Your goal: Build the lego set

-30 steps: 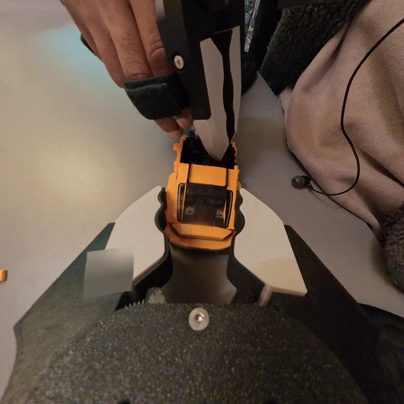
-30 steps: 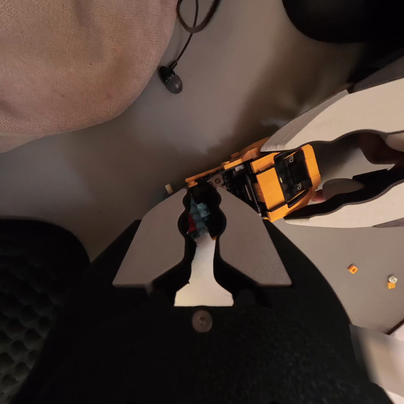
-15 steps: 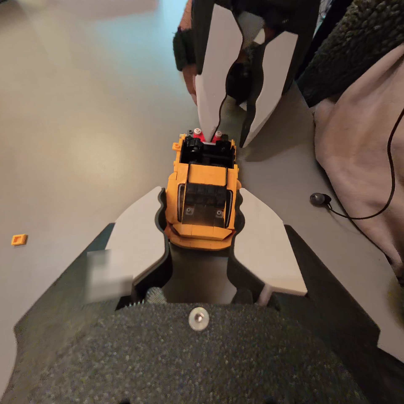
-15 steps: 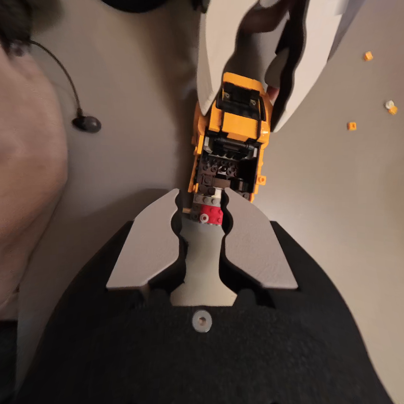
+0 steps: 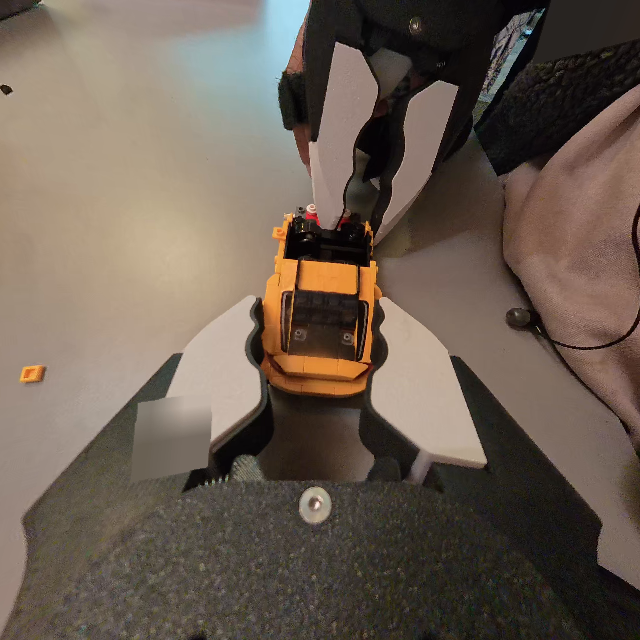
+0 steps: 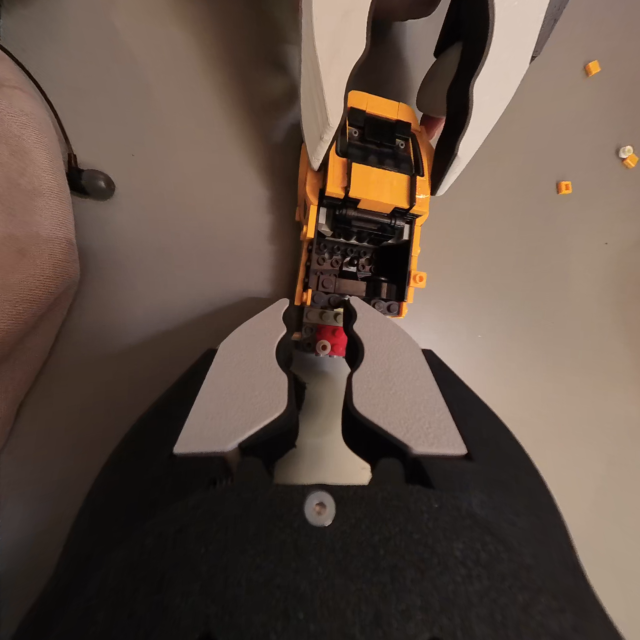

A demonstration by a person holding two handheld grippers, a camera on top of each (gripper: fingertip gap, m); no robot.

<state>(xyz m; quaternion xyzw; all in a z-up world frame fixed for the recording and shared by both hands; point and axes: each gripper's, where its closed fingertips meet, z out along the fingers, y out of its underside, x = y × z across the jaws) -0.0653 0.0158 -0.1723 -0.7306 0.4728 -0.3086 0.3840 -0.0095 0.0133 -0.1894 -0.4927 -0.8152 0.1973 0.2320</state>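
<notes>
An orange toy-brick car with an open black interior rests on the grey table. My left gripper is shut on its closed end, with both pads pressed on its sides. It also shows in the right wrist view, at the top, on the car. My right gripper faces it at the car's open end. It is shut on the red and grey block that sticks out there. It also shows in the left wrist view, coming down from above.
Small loose orange pieces lie on the table. An earbud on a black cord lies beside pinkish cloth. A gloved hand holds the right gripper. My right fingertips sit around 7 cm from my left ones.
My right gripper swung from the car's side to its open end, opened wider, then closed on the red and grey block. My left gripper kept its hold on the car.
</notes>
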